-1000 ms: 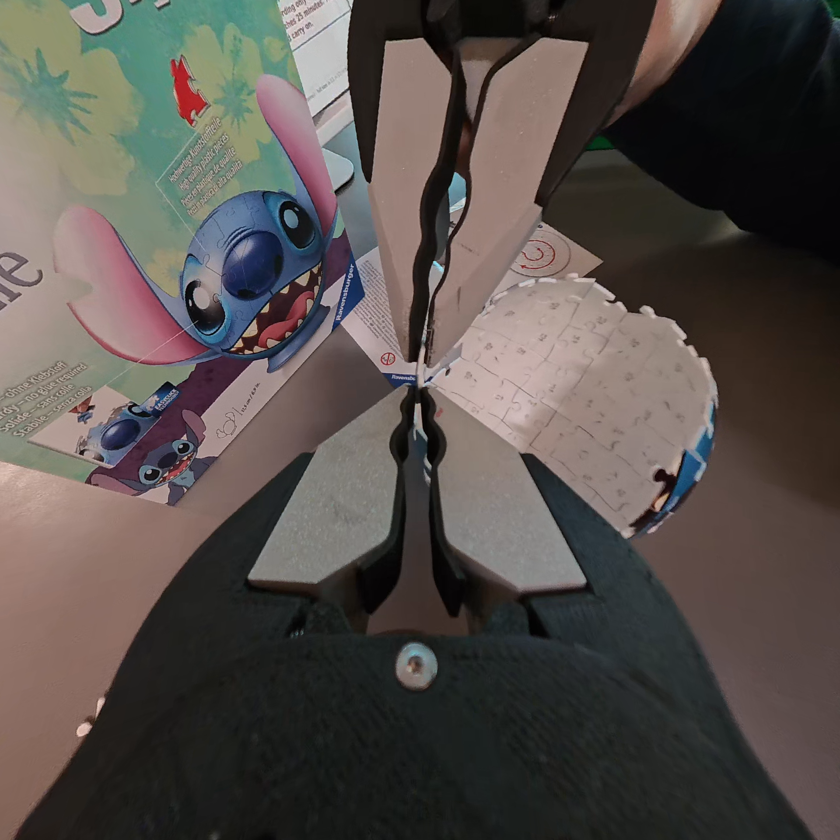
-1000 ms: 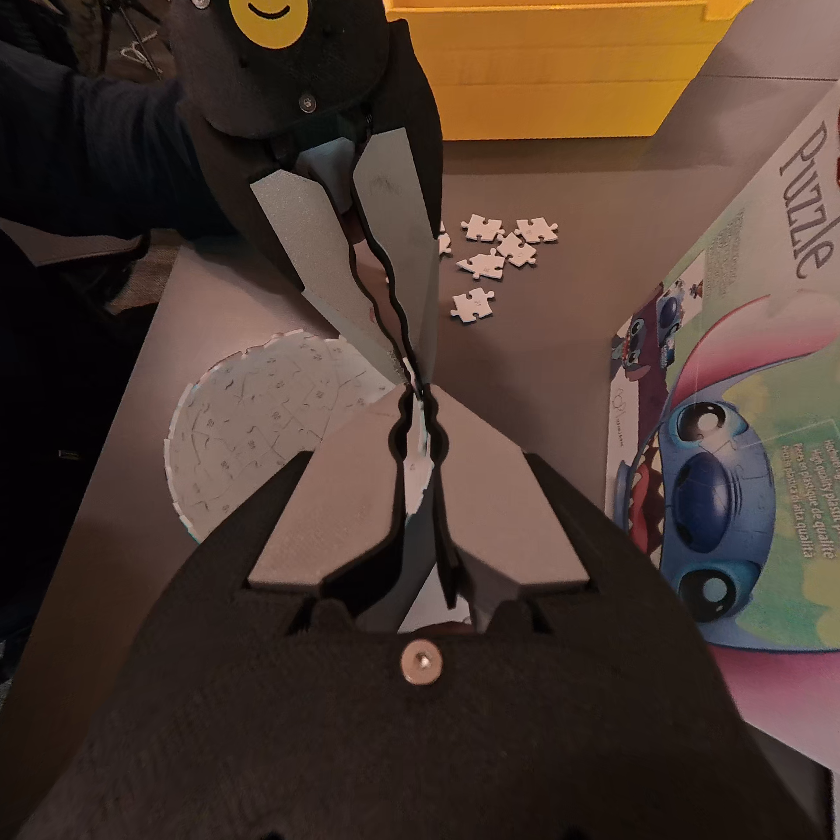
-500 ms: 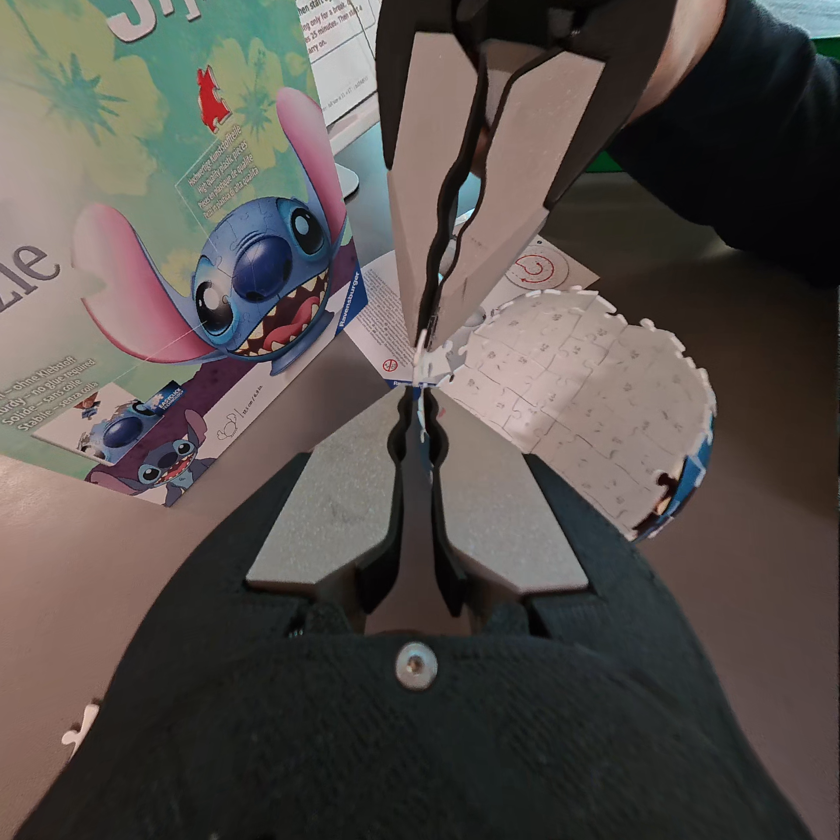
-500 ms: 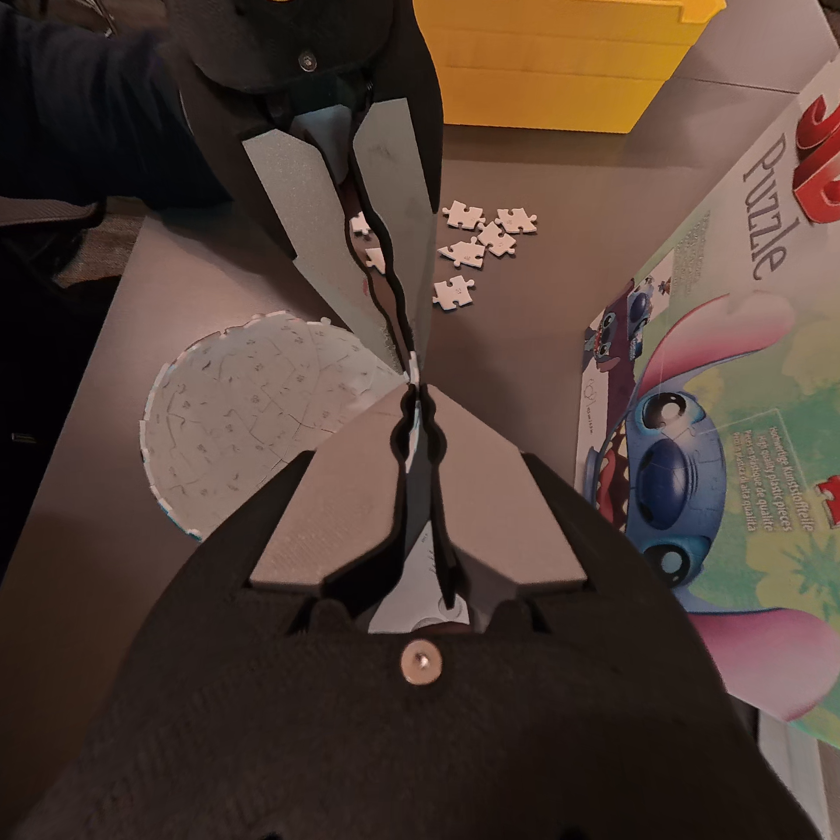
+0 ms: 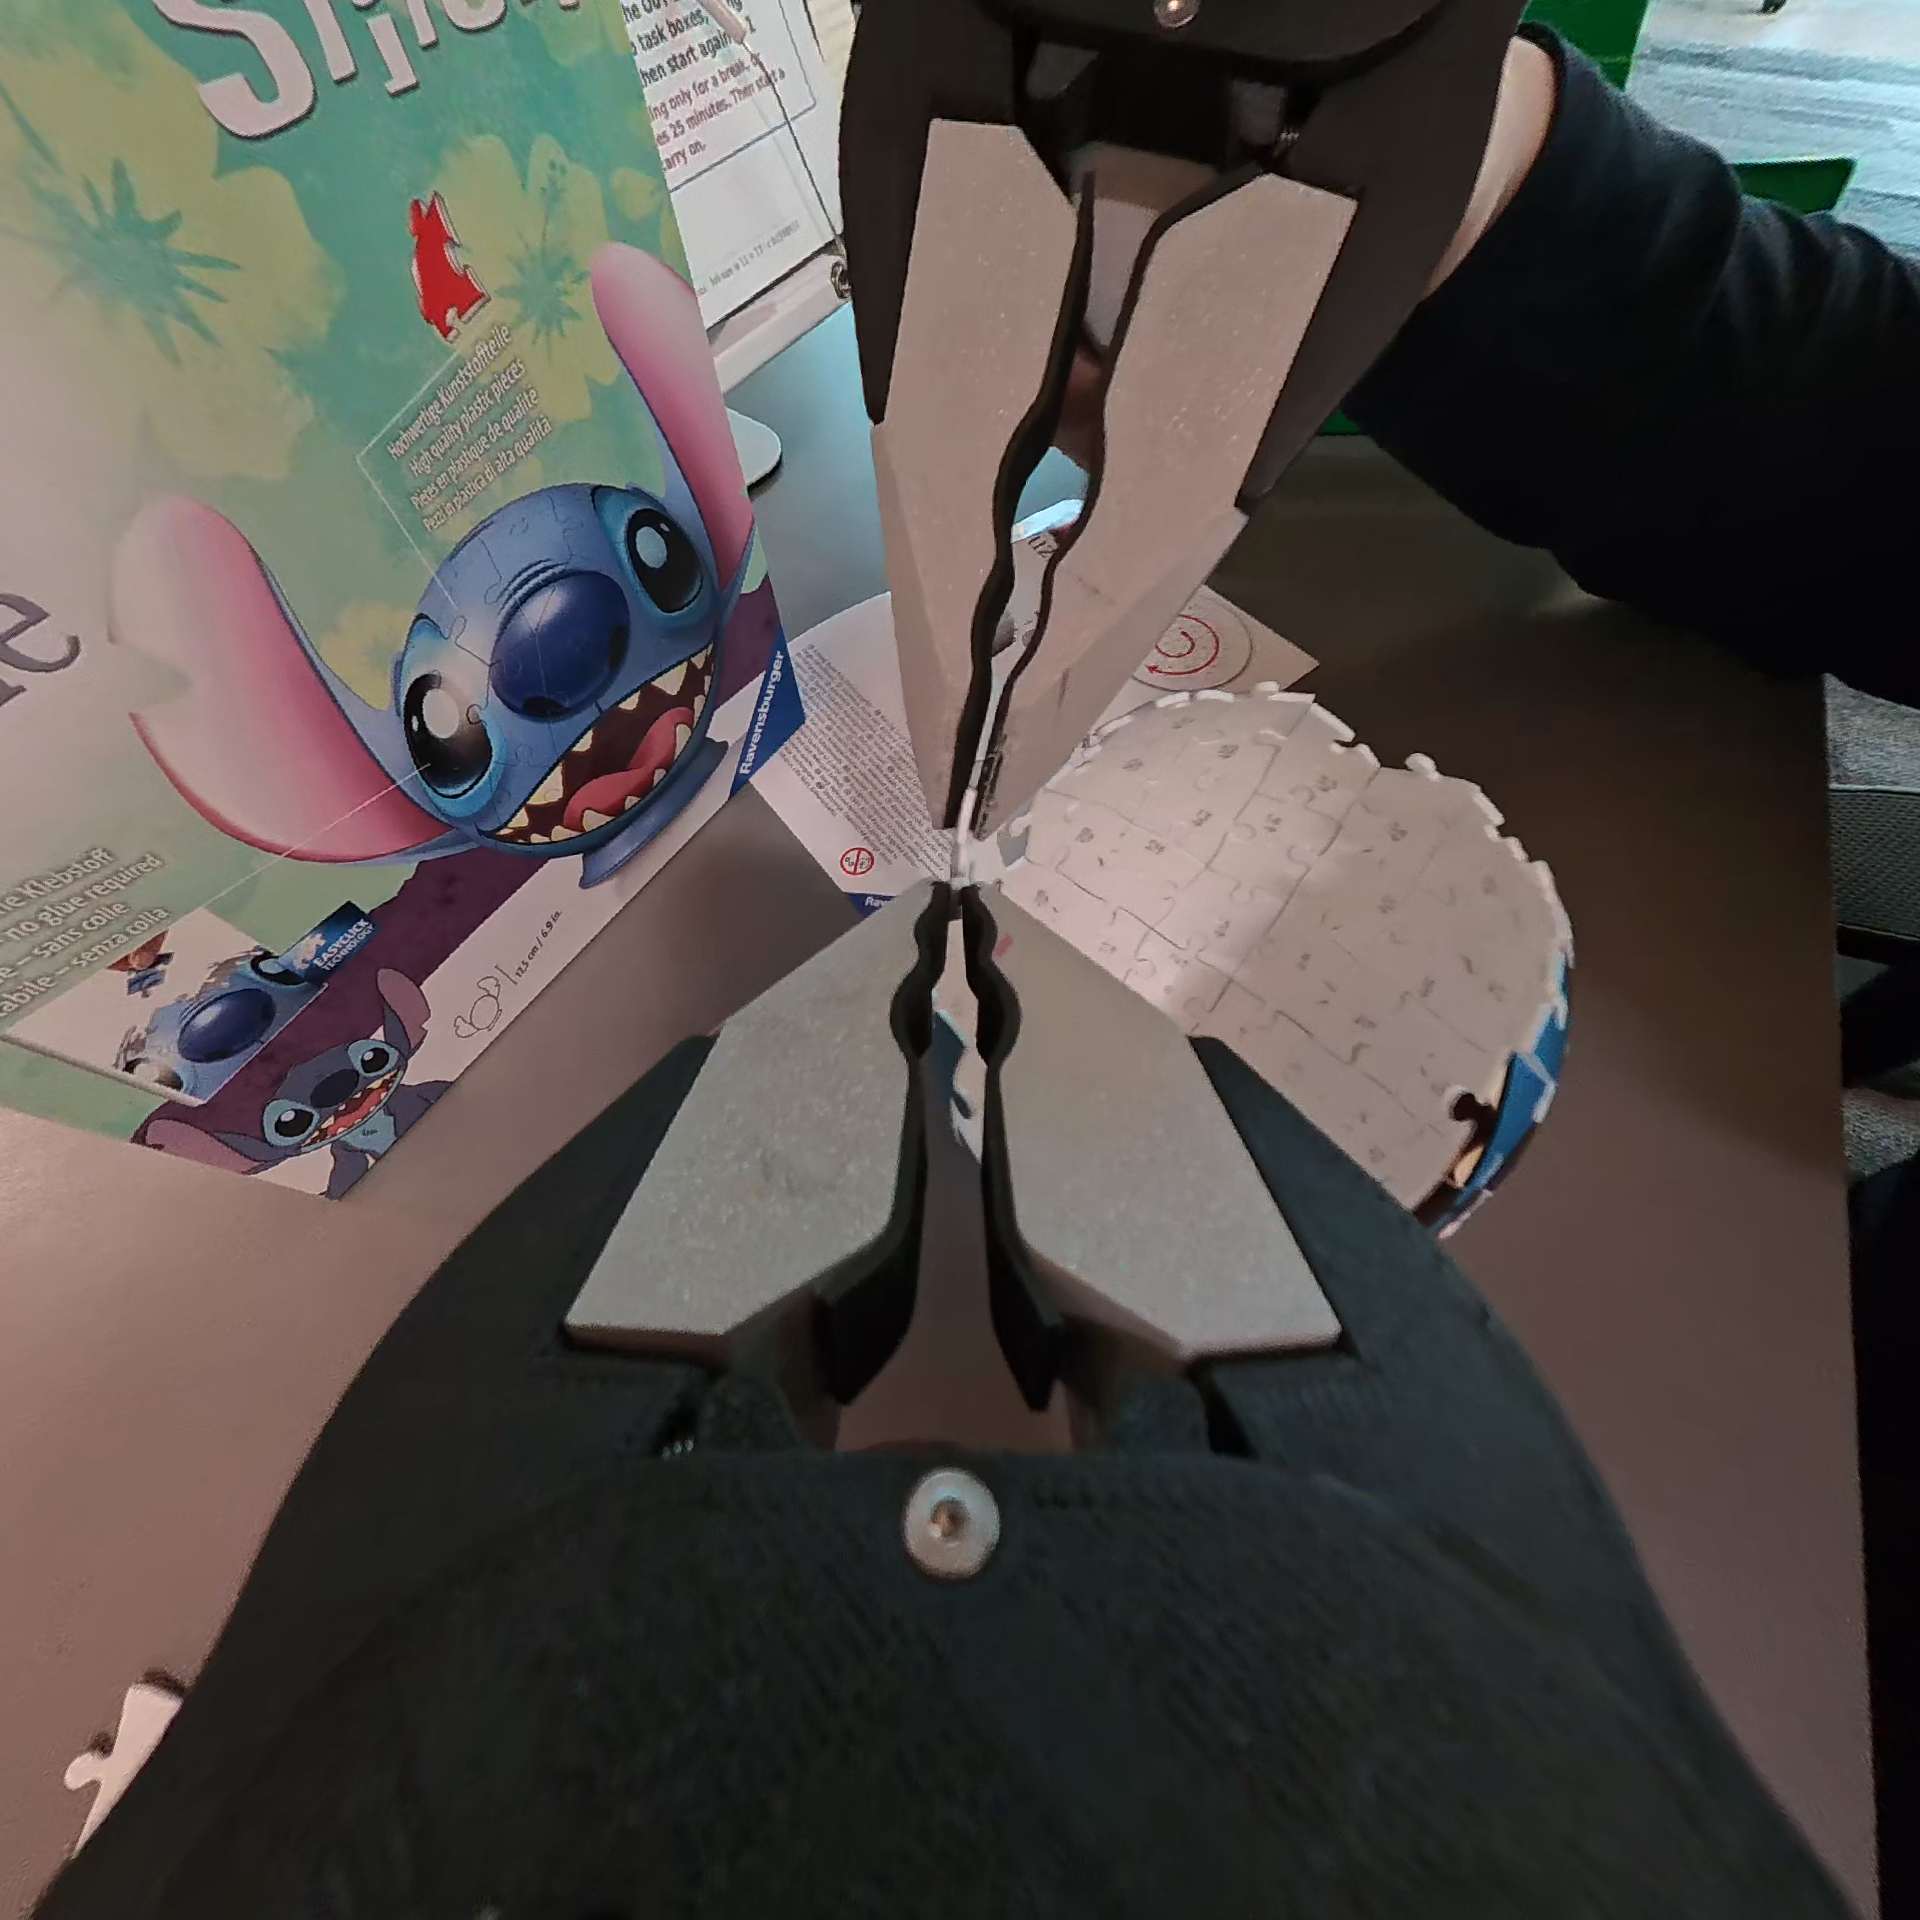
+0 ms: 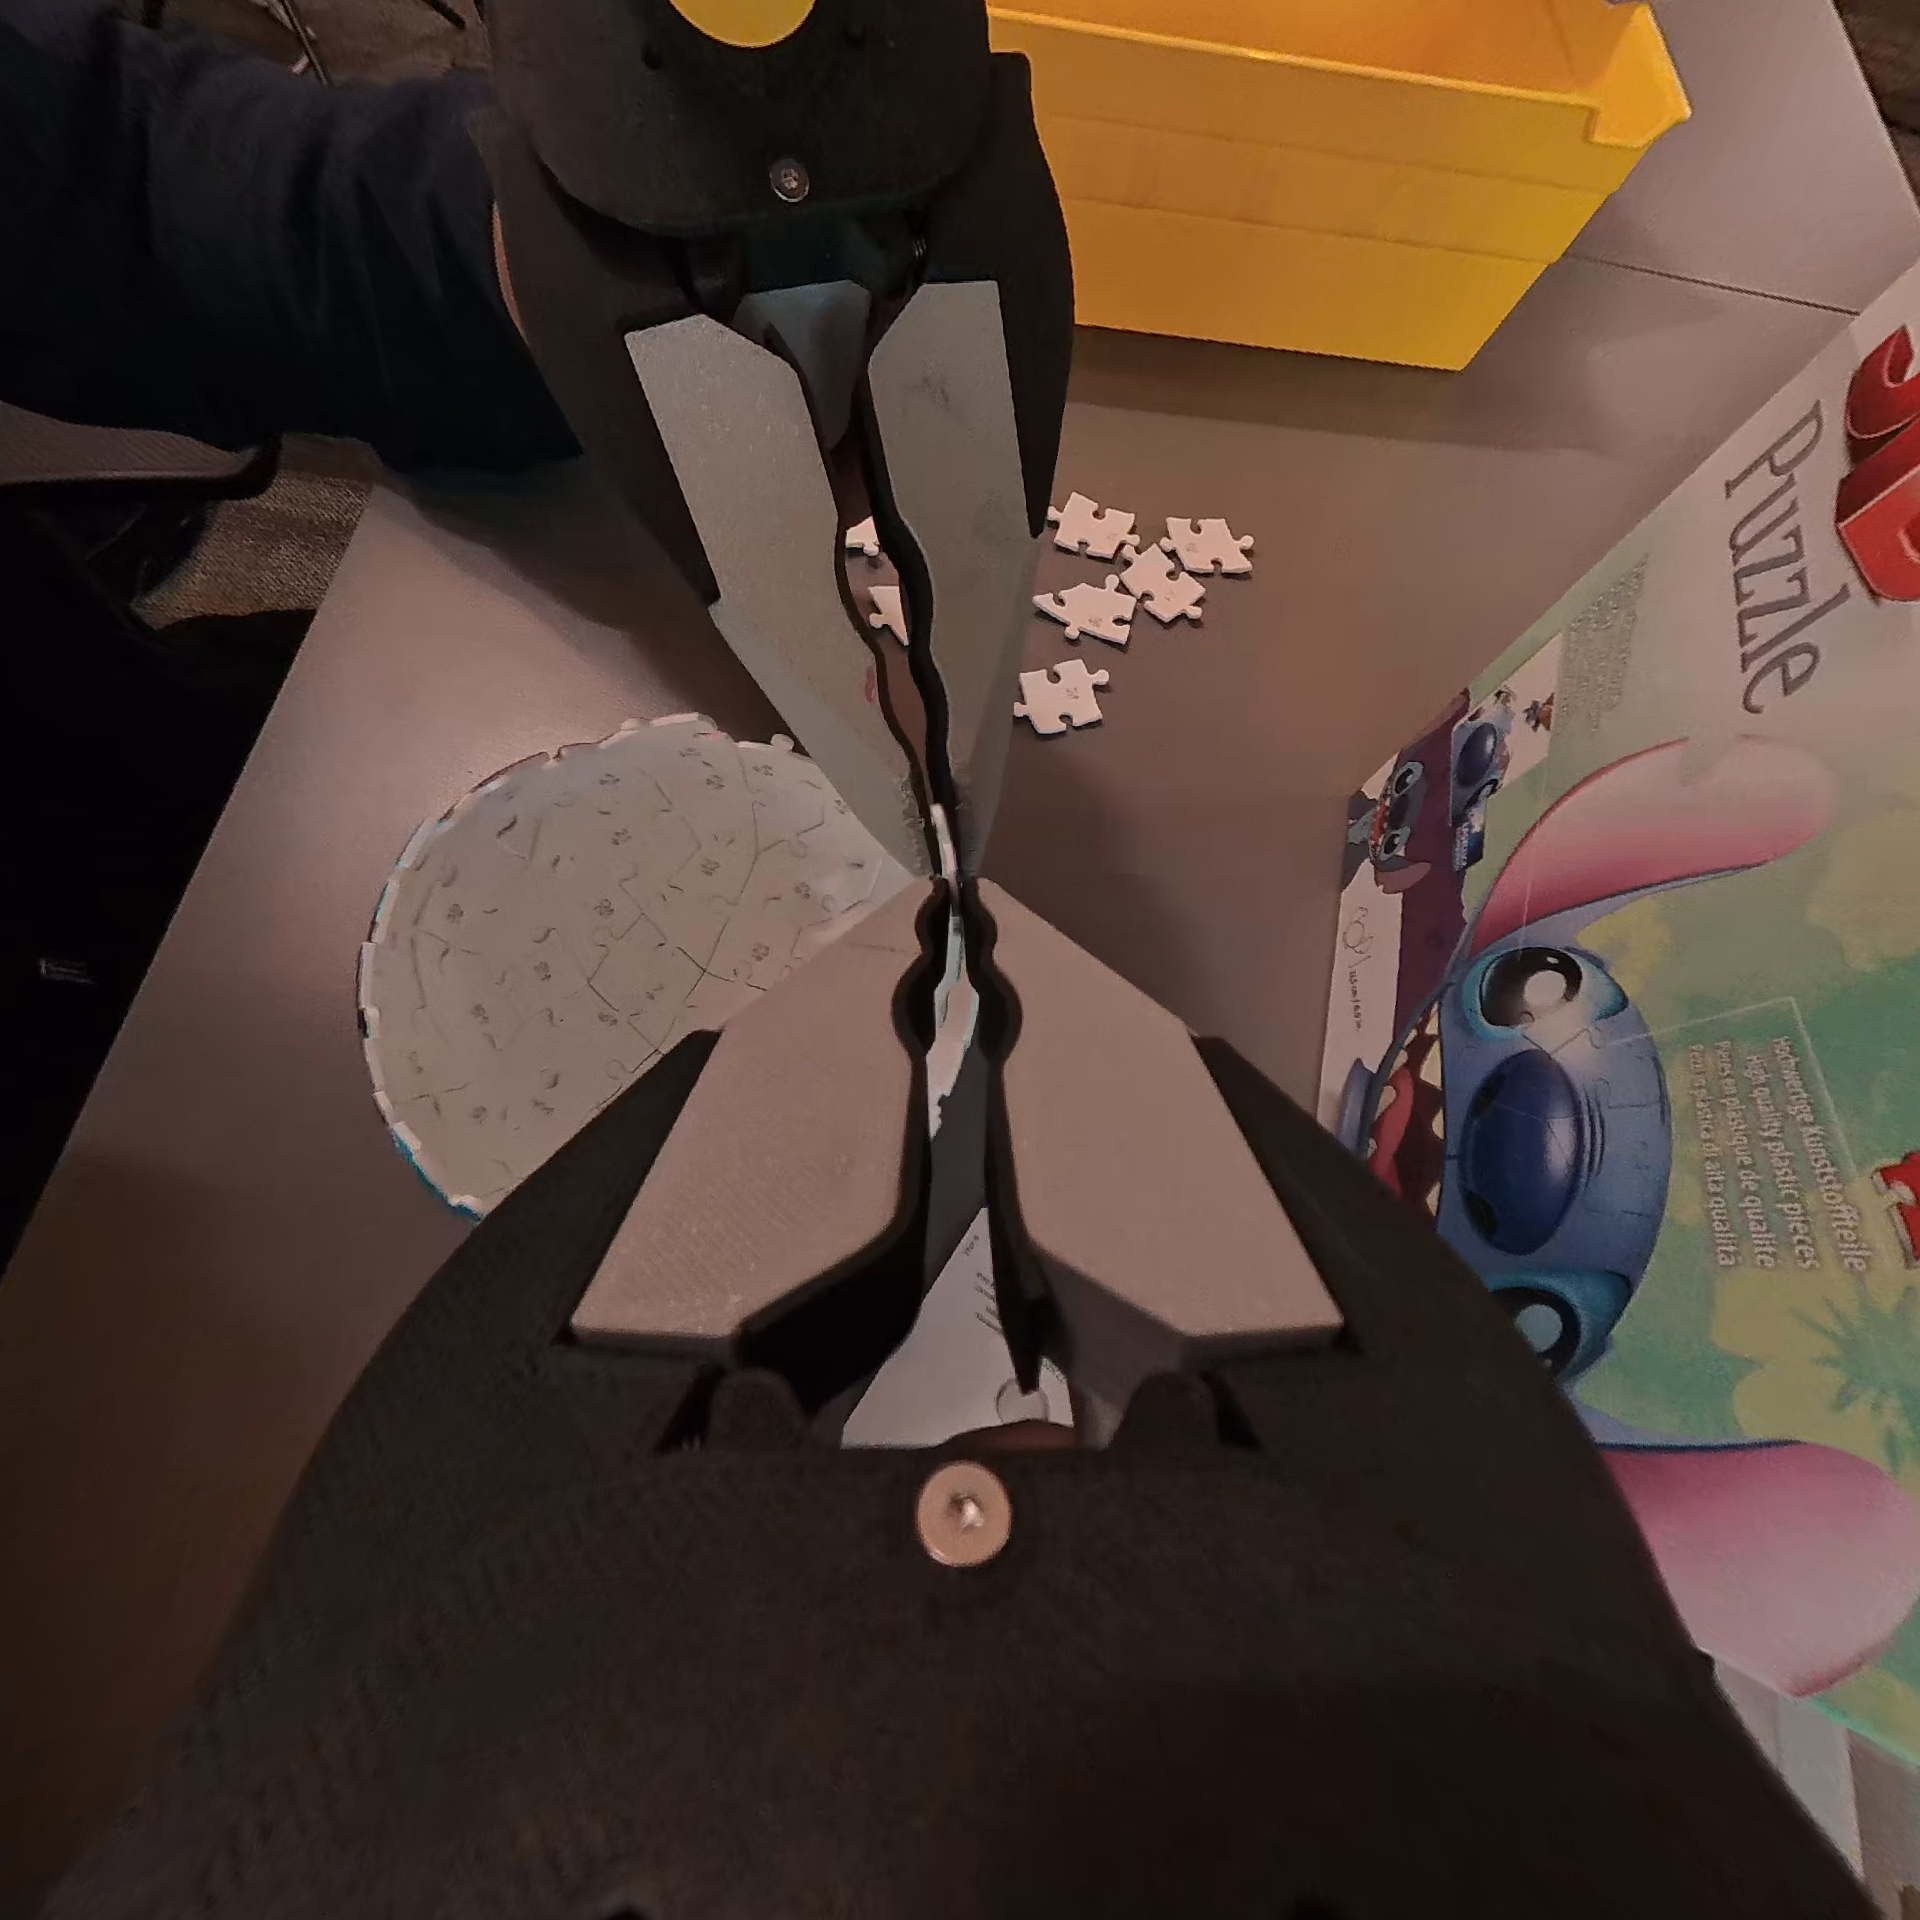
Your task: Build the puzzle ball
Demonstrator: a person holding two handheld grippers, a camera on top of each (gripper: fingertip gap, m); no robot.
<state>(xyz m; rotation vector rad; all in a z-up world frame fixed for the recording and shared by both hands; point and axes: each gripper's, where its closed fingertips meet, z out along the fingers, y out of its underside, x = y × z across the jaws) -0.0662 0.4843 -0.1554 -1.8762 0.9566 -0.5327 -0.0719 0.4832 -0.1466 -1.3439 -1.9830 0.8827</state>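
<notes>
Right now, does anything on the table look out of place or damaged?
One loose puzzle piece lies alone at the table edge, far from the other loose pieces. The half-built puzzle ball looks intact.

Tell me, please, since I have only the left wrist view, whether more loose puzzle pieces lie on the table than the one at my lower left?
Observer: Yes. The right wrist view shows a small cluster of white loose pieces lying flat on the table, just beyond the left gripper.
Operator: Thank you. Is there any container near them?
Observer: A yellow bin stands on the table behind the cluster, apart from it. I cannot see inside it.
</notes>
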